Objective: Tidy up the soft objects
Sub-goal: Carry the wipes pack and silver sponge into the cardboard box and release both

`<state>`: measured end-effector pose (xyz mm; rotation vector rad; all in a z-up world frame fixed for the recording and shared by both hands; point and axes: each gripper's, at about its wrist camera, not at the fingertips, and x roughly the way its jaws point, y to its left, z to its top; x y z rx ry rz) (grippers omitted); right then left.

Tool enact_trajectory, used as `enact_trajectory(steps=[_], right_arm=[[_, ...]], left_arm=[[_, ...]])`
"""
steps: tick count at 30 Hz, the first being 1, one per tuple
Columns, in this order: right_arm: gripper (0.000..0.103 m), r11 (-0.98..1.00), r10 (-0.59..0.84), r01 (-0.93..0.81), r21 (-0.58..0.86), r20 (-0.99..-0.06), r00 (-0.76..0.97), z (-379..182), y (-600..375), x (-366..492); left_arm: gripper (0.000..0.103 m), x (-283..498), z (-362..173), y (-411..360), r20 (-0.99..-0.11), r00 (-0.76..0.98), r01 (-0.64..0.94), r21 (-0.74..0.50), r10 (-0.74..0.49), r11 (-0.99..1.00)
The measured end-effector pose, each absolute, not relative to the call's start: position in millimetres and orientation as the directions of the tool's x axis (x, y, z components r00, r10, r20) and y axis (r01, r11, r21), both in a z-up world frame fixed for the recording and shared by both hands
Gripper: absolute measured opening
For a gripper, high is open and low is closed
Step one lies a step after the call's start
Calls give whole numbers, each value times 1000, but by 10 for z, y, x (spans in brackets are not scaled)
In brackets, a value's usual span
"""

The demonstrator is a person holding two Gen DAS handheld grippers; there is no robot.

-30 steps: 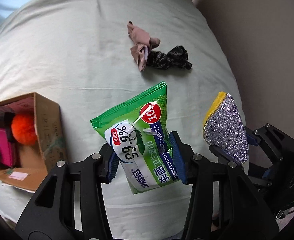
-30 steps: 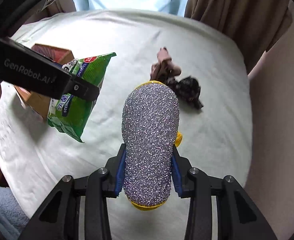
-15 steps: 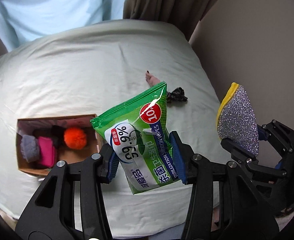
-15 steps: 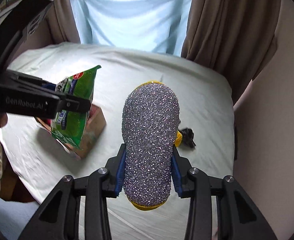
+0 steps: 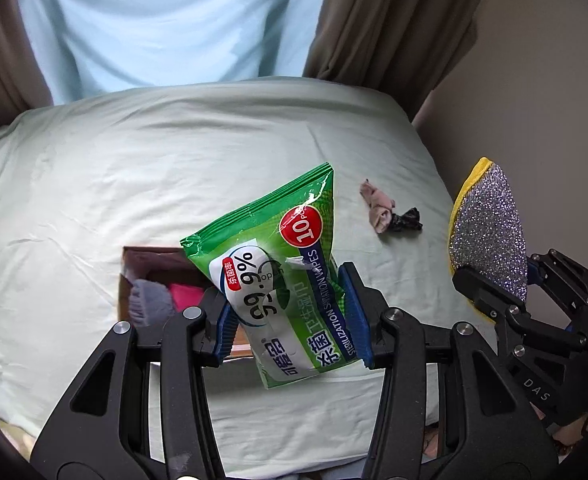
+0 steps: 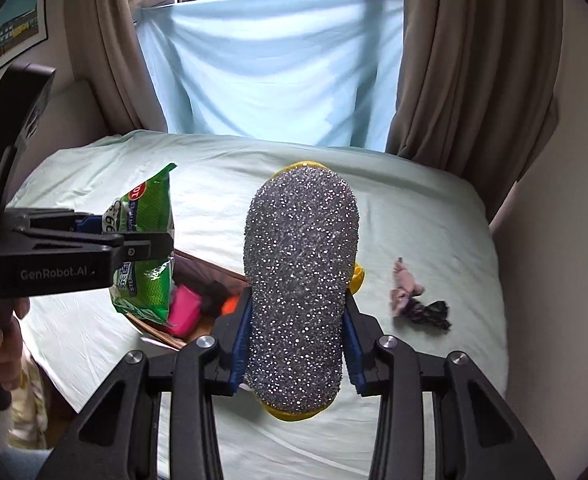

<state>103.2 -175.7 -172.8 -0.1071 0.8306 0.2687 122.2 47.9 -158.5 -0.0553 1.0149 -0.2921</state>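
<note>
Green wipes pack (image 5: 278, 280) is clamped in the left gripper (image 5: 290, 316), held in the air above the cardboard box (image 5: 134, 280). The right gripper (image 6: 296, 344) is clenched on the glittery sponge (image 6: 300, 280), also above the box. Some soft things already lie in the box. Two small cloths (image 5: 390, 212) wait on the bed (image 5: 134, 168), well apart from the box, so I judge the task about half done.

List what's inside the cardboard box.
In the box: a grey fuzzy item, a pink item, something black and a bit of orange. The wipes pack and sponge cover the rest.
</note>
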Motion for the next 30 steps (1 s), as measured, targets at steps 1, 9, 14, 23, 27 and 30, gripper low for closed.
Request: enact_trajectory(steps=[1, 9, 14, 23, 27, 30], right_arm=[[36, 963, 197, -268, 26, -746, 636, -1739, -1646, 1075], [36, 972, 213, -203, 115, -790, 575, -2054, -915, 1377], [36, 974, 225, -132, 182, -831, 510, -2387, -653, 1582], [36, 960, 262, -4, 279, -898, 353, -3069, -590, 1996], [36, 958, 261, 41, 285, -920, 293, -3404, -611, 2186], [36, 954, 261, 79, 289, -932, 253, -3617, -668, 2257]], left_arm=[[43, 1240, -1599, 608, -830, 492, 210, -179, -262, 961], [43, 1513, -1935, 1413, -869, 442, 193, -149, -222, 970], [43, 1690, -2289, 1659, -900, 385, 207, -130, -203, 970], [43, 1941, -2986, 1598, -942, 286, 252, -105, -178, 962], [43, 2056, -3299, 1498, -960, 227, 263, -100, -163, 960], [43, 2134, -3534, 1409, -972, 180, 296, -95, -153, 951]])
